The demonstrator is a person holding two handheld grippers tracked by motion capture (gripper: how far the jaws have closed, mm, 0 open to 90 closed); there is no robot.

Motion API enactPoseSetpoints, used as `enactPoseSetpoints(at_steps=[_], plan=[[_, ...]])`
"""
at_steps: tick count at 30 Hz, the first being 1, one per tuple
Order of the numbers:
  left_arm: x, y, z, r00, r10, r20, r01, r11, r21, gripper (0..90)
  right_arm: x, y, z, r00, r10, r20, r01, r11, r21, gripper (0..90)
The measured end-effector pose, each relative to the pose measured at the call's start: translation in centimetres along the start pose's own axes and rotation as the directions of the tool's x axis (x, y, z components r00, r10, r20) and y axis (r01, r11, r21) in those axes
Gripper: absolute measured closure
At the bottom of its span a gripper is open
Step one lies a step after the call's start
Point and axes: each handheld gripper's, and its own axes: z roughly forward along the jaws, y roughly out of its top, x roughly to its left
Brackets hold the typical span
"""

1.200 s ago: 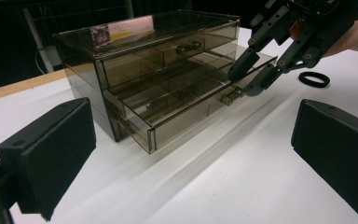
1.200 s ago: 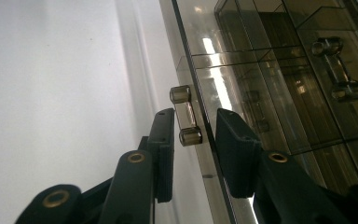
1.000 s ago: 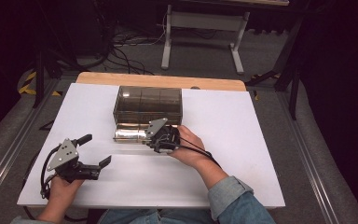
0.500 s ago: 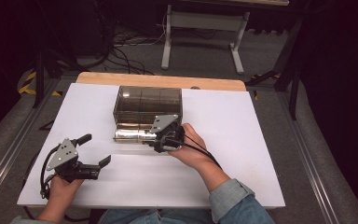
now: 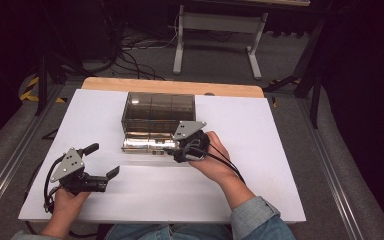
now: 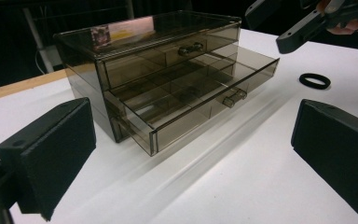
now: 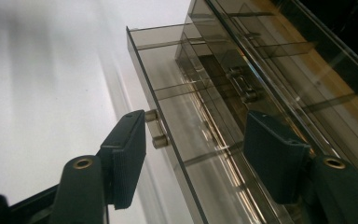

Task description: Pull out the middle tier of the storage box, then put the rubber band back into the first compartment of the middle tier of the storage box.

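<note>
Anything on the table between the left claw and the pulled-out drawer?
Nothing: bare white table lies between the left claw and the open lower drawer in the left gripper view. The black ring lies off to the side, past the drawer.

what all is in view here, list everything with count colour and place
drawer box: 1, smoky clear plastic, far middle of the table
lower drawer: 1, smoky clear, pulled out toward the person, small handle on its front
black ring: 1, black, on the table right of the box in the left gripper view
table: 1, white top, wooden far edge
left gripper: 1, black, jaws open, over the near left of the table
right gripper: 1, black, jaws have just been opening, astride the drawer front and its handle
</note>
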Motion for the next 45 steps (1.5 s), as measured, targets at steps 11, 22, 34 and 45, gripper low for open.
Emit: enactPoseSetpoints(at_steps=[11, 22, 34, 45], plan=[[-0.1, 0.0, 0.0, 1.0, -0.004, 0.001, 0.004, 1.0, 0.002, 0.5, 0.0, -1.7, -2.3, 0.998, 0.042, 0.048, -0.04, 0.999, -0.028, 37.9], [-0.1, 0.0, 0.0, 1.0, -0.007, 0.0, 0.007, 1.0, 0.002, 0.5, 0.0, -3.2, -4.9, 0.9903, 0.111, 0.083, -0.107, 0.993, -0.058, 36.3], [-0.1, 0.1, 0.0, 1.0, -0.004, 0.002, 0.004, 1.0, -0.003, 0.5, 0.7, -5.3, -6.6, 0.9823, 0.161, 0.096, -0.155, 0.986, -0.066, 36.7], [0.0, 0.1, 0.0, 1.0, -0.003, 0.003, 0.003, 1.0, -0.006, 0.5, 0.4, -6.7, -7.2, 0.976, 0.194, 0.1, -0.19, 0.981, -0.05, 37.7]])
